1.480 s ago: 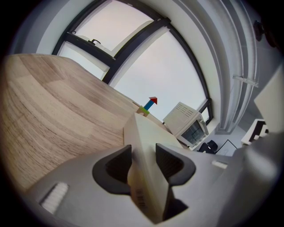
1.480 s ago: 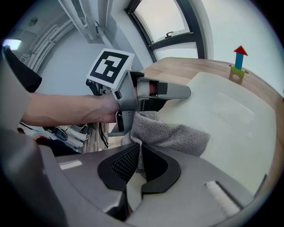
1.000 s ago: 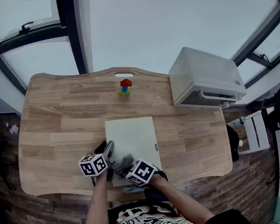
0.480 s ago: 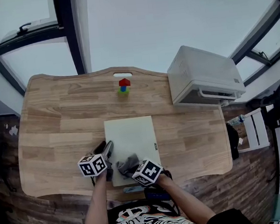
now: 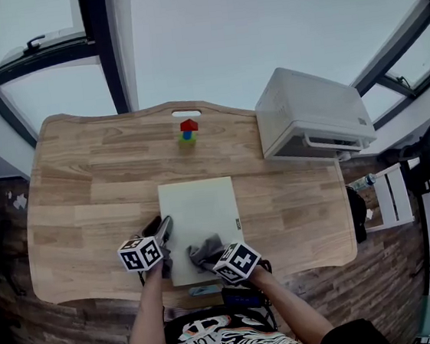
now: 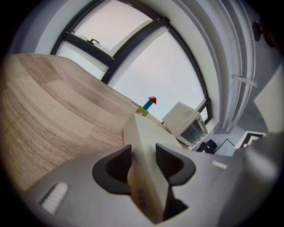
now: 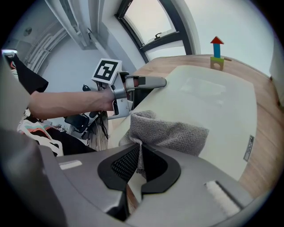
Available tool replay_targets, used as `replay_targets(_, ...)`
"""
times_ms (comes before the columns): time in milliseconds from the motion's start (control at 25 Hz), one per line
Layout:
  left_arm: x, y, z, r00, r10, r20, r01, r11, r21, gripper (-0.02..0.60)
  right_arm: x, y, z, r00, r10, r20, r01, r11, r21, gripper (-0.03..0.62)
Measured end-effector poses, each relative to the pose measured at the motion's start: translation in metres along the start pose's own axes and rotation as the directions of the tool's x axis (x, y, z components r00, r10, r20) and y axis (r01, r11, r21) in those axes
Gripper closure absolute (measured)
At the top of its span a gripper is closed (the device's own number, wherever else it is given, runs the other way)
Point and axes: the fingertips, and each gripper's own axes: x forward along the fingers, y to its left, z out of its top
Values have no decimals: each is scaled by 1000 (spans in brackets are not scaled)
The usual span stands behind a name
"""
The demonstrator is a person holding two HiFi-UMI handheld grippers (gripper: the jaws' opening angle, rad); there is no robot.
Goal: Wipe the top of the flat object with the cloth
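A flat pale board point(image 5: 200, 207) lies in the middle of the wooden table point(image 5: 78, 190). My left gripper point(image 5: 164, 228) is shut on the board's left edge near the front corner; in the left gripper view the board point(image 6: 148, 137) stands edge-on between the jaws of that gripper point(image 6: 144, 162). My right gripper point(image 5: 217, 254) is shut on a grey cloth point(image 5: 206, 250) that rests on the board's near end. The cloth point(image 7: 173, 133) bunches just ahead of the right gripper point(image 7: 140, 165) on the board point(image 7: 213, 95), with the left gripper point(image 7: 144, 82) beyond it.
A small red, blue and green block tower point(image 5: 188, 131) stands at the table's far edge behind the board. A white boxy appliance point(image 5: 313, 118) occupies the far right corner. The person's body is close against the table's front edge.
My right gripper has dragged the cloth to the right along the board's near end. The left gripper has held its grip on the board's edge.
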Motion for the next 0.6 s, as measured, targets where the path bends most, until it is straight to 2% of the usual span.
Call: replay_targets(600, 1, -1, 0, 1000, -2, -3, 2, 1000, -4, 380, -21, -18, -23, 999, -34, 2, 34, 999, 40, 585)
